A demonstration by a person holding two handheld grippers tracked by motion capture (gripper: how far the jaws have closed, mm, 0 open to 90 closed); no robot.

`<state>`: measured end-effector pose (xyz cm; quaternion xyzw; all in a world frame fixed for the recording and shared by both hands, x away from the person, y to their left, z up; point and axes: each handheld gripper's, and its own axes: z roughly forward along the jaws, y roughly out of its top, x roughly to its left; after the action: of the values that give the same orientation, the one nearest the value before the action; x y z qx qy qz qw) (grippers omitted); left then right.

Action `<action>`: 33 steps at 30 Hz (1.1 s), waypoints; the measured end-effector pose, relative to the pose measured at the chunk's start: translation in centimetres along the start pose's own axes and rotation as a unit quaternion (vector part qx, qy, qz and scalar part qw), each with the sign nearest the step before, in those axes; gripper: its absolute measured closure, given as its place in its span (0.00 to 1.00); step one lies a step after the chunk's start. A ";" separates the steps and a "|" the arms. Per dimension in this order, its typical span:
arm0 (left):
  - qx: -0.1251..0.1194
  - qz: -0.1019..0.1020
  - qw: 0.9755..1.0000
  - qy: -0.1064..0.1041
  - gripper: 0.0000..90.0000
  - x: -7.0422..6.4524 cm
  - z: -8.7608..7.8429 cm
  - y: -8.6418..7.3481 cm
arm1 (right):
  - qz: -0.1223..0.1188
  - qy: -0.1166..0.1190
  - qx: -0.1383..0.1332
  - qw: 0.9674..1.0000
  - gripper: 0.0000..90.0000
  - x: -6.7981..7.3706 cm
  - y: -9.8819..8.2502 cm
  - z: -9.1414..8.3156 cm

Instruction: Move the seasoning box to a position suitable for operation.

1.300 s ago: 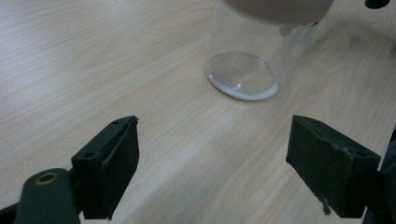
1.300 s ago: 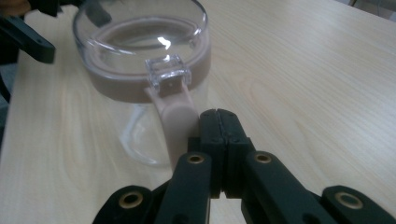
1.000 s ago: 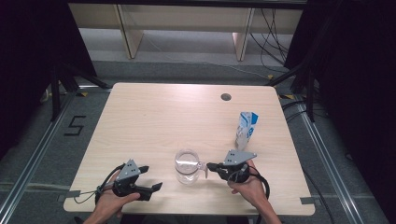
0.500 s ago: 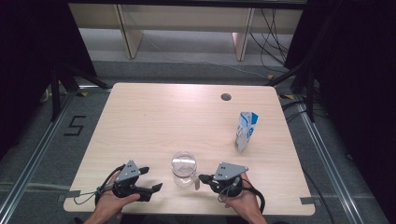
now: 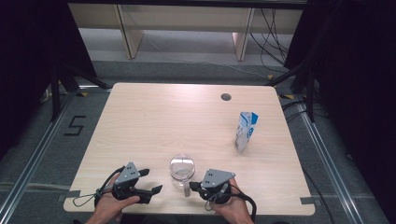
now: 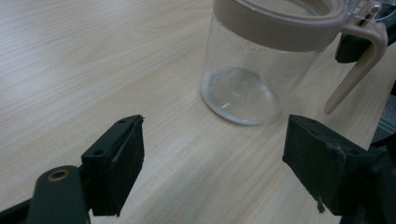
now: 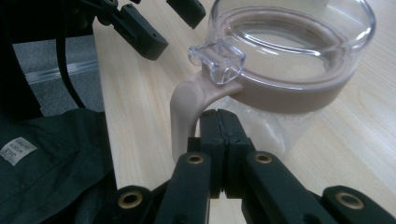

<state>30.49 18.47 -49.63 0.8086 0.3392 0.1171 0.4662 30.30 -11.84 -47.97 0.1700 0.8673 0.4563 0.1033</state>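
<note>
A clear plastic jug [image 5: 183,169] with a beige collar and handle stands near the table's front edge, between the two grippers. My right gripper [image 5: 190,187] is shut with nothing between its pads. In the right gripper view its closed tips [image 7: 218,115] are poked into the gap between the beige handle [image 7: 180,122] and the jug's wall [image 7: 289,56]. My left gripper [image 5: 152,180] rests open at the front left, pointing at the jug. In the left gripper view the jug [image 6: 243,70] stands just beyond the wide-apart jaws [image 6: 215,130], untouched by them.
A blue and white carton [image 5: 245,131] stands upright at the right of the wooden table [image 5: 177,116]. A round cable hole [image 5: 226,97] lies near the far edge. The table's front edge runs close under both hands. Dark cloth [image 7: 51,158] lies below that edge.
My right gripper has moved left and toward the front edge. The jug has shifted slightly left with it. The left gripper has stayed put.
</note>
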 end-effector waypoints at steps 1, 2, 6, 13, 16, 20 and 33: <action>0.000 0.000 1.000 0.000 0.22 0.0 0.0 0.0 | 0.001 -0.001 -0.001 1.000 1.00 0.1 0.1 0.1; 0.000 0.000 1.000 -0.001 0.22 0.0 0.0 0.0 | 0.001 0.001 0.003 1.000 1.00 0.2 0.2 0.1; -0.002 -0.001 1.000 0.002 0.22 -0.2 -0.1 0.0 | 0.000 0.002 -0.004 1.000 1.00 0.4 0.3 0.5; -0.005 -0.003 1.000 -0.007 0.23 -0.5 -0.1 -0.1 | 0.009 0.007 -0.005 1.000 0.96 0.3 0.2 0.2; -0.006 -0.016 1.000 -0.023 0.26 -1.0 -0.2 -0.2 | 0.026 -0.005 -0.010 1.000 0.93 -0.1 -0.3 -0.9; -0.005 -0.012 0.998 -0.056 0.32 -2.0 -0.3 -0.2 | 0.049 -0.030 -0.013 0.998 0.89 -1.0 -1.3 -2.8; -0.020 -0.013 0.994 -0.104 0.51 -5.7 1.2 0.4 | 0.109 -0.076 -0.014 0.991 0.84 -2.5 -4.0 -6.7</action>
<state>27.05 13.75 -49.26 0.8027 0.2968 0.0325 0.5163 29.57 -20.03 -47.44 0.2962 0.8269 0.4625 0.1207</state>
